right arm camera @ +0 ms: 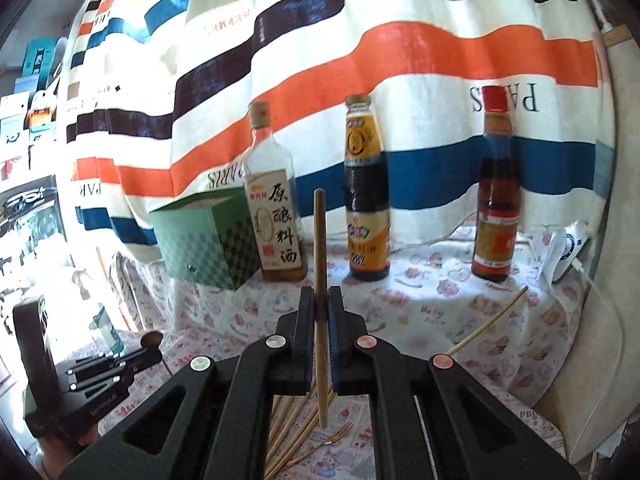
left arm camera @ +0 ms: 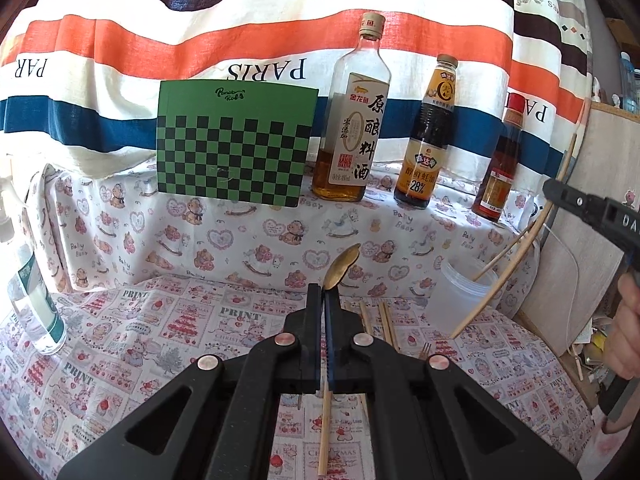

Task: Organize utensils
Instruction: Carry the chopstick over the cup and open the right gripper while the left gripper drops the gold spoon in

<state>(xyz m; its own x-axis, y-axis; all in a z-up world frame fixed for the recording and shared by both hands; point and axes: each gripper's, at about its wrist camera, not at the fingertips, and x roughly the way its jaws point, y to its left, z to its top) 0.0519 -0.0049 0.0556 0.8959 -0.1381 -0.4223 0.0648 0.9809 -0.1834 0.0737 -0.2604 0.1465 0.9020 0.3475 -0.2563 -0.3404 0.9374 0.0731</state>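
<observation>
Clamped in the left claw (left arm camera: 323, 300), a gold metal spoon with a wooden handle (left arm camera: 341, 267) points far; the right claw (right arm camera: 321, 304) pinches one wooden chopstick (right arm camera: 319, 280) upright. Best lower each straight into the translucent plastic cup (left arm camera: 460, 292), far right. Loose chopsticks (right arm camera: 294, 428) remain on the printed table cloth (left arm camera: 160, 332) before a striped curtain (left arm camera: 240, 40).

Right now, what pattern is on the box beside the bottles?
Green and black checks on the box, clearest from the left wrist.
</observation>
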